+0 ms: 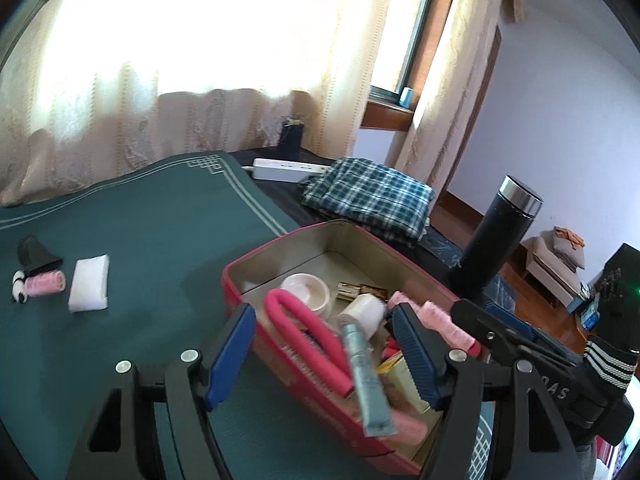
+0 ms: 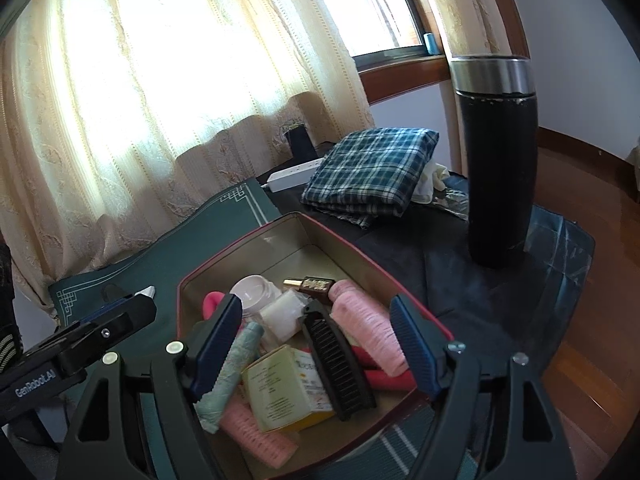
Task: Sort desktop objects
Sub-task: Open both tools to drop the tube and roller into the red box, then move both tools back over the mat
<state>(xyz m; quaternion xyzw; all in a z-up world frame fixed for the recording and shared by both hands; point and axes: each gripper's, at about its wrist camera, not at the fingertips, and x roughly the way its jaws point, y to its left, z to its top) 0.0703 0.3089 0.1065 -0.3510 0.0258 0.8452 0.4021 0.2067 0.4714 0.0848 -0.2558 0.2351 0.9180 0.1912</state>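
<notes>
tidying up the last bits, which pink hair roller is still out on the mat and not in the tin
The pink roller at the far left of the green mat, between the black clip and the white packet. The other pink rollers lie inside the red tin.

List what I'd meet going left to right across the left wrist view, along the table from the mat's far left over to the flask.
Black clip → pink roller → white packet → red tin holding sorted items → black flask.
</notes>
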